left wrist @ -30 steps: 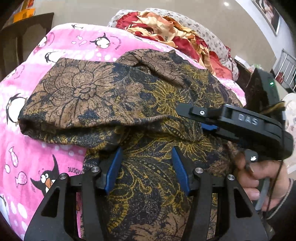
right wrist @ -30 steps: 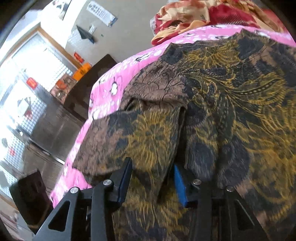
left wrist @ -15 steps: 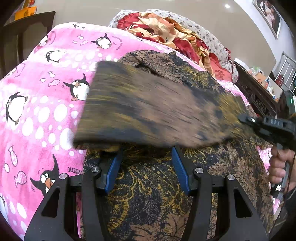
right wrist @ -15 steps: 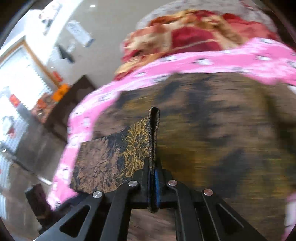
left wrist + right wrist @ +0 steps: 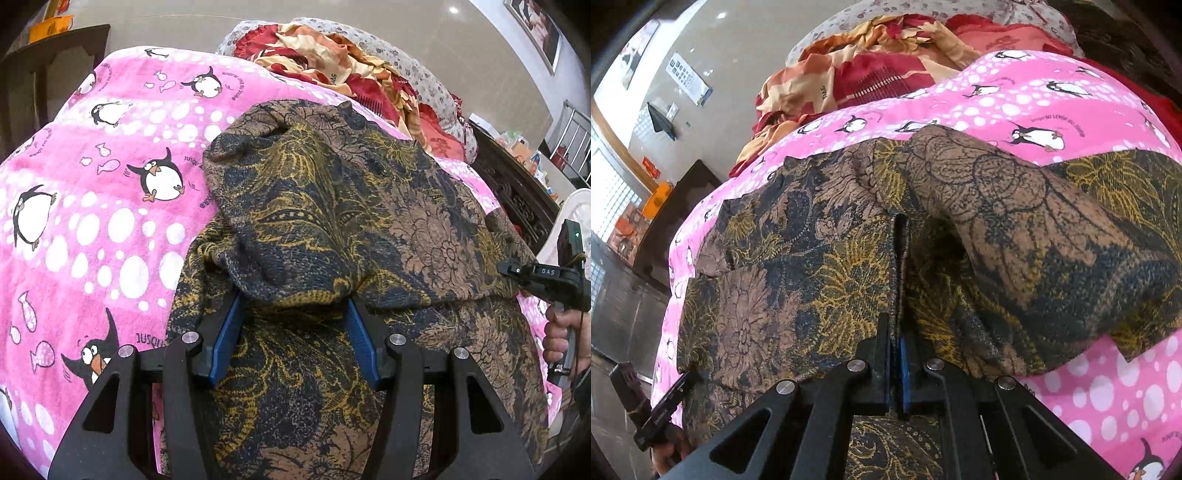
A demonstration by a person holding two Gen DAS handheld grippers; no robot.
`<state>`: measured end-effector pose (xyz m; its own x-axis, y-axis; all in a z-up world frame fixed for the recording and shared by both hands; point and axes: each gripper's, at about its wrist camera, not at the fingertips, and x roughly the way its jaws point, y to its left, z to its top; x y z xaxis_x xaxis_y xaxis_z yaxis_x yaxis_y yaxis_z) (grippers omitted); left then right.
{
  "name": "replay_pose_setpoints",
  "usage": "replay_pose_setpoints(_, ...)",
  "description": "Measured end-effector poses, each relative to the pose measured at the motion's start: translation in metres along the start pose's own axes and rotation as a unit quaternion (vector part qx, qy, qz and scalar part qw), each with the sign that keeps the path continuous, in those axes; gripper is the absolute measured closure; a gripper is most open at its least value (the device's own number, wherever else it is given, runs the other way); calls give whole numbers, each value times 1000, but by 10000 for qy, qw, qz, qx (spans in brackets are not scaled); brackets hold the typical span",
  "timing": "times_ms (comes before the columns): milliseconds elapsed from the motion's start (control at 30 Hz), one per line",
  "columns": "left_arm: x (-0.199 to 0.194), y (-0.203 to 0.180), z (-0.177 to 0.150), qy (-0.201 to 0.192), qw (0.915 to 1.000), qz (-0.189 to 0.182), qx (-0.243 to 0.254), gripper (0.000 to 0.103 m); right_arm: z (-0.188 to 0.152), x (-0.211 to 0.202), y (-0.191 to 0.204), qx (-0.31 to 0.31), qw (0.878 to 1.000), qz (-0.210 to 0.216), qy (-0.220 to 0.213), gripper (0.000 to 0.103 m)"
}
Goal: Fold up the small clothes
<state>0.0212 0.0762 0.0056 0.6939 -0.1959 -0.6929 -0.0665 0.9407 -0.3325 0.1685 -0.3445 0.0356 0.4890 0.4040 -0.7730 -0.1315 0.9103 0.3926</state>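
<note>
A dark knitted garment [image 5: 332, 229] patterned with brown and mustard flowers lies spread over a pink fleece blanket [image 5: 92, 221] printed with penguins and white dots, and covers most of the blanket's middle. One part of the garment is doubled back across its body, so that a thick rounded fold hangs over the lower layer.

The right gripper [image 5: 895, 373] has its black jaws pressed together on a thin edge of that garment; the pinched cloth stands up as a narrow ridge between the blue pads [image 5: 905, 369], and the fabric on either side falls away from it. In the left wrist view this gripper appears at the garment's far right edge, held by a hand [image 5: 561, 339].

The left gripper [image 5: 293, 343] stands about half open over the near part of the garment. Its blue-faced fingers [image 5: 225, 336] rest one on each side of the hanging fold, their tips tucked under its lip, and the pads do not squeeze the cloth.

Beyond the blanket's far edge lies a heap of red, orange and cream patterned bedding [image 5: 332, 62] on a grey flowered cover. Dark wooden furniture [image 5: 672, 221] stands beside the blanket, near a pale wall.
</note>
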Motion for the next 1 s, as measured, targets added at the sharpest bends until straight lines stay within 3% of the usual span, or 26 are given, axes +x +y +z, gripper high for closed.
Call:
replay_pose_setpoints(400,-3,2,-1,-18,10000,5,-25,48,-2,2,-5,-124,9988,-450,129,100)
replay_pose_setpoints(533,-20,4,-10,-3,9999,84,-55,48,-1,4,-7,-103,9992,-325,191,99)
replay_pose_setpoints(633,-44,6,-14,-158,9995,277,-29,48,-3,-25,-8,-189,9988,-445,-37,96)
replay_pose_setpoints(733,-53,-12,2,-466,9984,222,211,48,-13,-57,0,-513,9963,-551,-410,95)
replay_pose_setpoints(800,-48,-26,18,-621,9974,104,345,48,-19,-62,16,-718,9950,-476,-497,95)
replay_pose_setpoints(867,-26,-40,37,-466,9976,7,514,48,-23,-54,37,-863,9932,-571,-526,95)
replay_pose_setpoints(1000,26,-31,43,48,9970,592,499,48,-29,-15,53,-1054,9883,-1045,-361,95)
